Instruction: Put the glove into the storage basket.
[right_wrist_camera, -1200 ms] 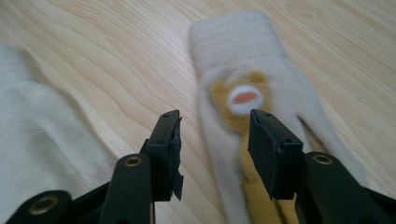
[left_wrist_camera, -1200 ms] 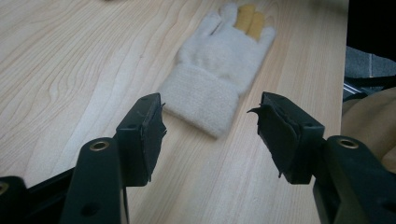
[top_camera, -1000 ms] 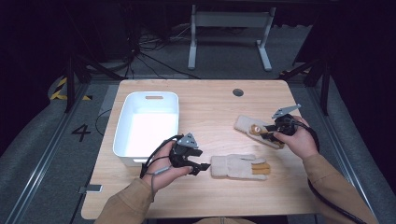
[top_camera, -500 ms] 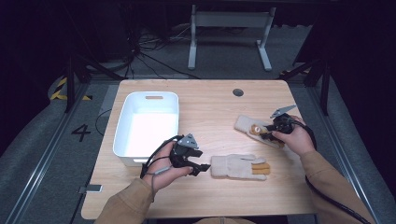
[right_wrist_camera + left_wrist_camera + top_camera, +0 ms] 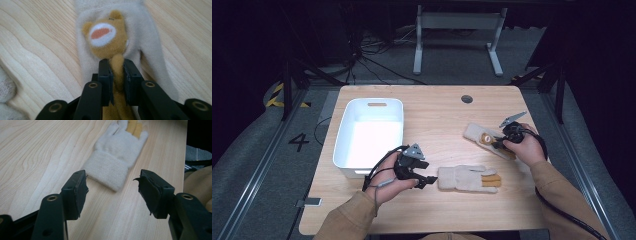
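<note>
Two cream knitted gloves lie on the wooden table (image 5: 437, 110). The near glove (image 5: 467, 178) (image 5: 115, 157) lies flat with yellow fingers, its cuff towards my left gripper (image 5: 426, 175) (image 5: 112, 187). That gripper is open, its jaws just short of the cuff and apart from it. The far glove (image 5: 476, 134) (image 5: 150, 45) carries a tan bear face (image 5: 103, 33). My right gripper (image 5: 498, 143) (image 5: 117, 72) has just been closing and is now shut on a tan fold of that glove below the face.
A white plastic bin (image 5: 357, 171) stands at the table's left, close beside my left hand. A round cable hole (image 5: 467, 99) sits near the far edge. Dark floor, cables and a metal stand lie beyond the table.
The right gripper's jaws have closed on the tan fold of the far glove. The left hand and the near glove have stayed put.
</note>
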Available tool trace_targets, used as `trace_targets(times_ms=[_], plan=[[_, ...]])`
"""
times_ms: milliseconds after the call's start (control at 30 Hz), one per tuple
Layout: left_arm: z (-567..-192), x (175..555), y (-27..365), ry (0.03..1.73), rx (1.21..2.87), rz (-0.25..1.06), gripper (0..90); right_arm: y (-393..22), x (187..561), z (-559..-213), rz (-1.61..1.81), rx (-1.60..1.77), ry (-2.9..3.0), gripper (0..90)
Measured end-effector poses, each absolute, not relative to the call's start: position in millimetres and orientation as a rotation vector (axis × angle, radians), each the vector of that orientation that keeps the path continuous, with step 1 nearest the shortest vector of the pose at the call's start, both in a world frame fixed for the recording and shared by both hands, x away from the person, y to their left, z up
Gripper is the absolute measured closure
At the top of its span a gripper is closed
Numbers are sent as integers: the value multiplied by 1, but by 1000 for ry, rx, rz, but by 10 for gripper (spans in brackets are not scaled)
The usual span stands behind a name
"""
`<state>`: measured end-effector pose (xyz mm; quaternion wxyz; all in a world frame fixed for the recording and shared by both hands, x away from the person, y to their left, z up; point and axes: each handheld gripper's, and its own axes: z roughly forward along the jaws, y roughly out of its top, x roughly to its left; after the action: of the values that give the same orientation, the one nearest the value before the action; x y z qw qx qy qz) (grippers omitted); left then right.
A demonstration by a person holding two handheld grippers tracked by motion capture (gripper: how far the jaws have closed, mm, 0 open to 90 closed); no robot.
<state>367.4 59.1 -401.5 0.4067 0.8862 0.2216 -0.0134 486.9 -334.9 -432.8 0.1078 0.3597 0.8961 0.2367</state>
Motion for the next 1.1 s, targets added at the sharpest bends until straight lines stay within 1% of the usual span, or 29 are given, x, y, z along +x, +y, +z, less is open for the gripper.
trace_targets(times_ms=[300,400,700,1100], plan=[[-402,368,60,564,2225,-33,404,-338,478,-419,769,1029,2600,808],[-402,368,59,566,2226,-35,404,-337,472,-405,800,990,2577,808],[-401,368,59,566,2223,-35,404,-332,455,-376,856,894,2547,809],[-400,367,59,563,2224,-35,404,-317,427,-352,942,780,2567,808]])
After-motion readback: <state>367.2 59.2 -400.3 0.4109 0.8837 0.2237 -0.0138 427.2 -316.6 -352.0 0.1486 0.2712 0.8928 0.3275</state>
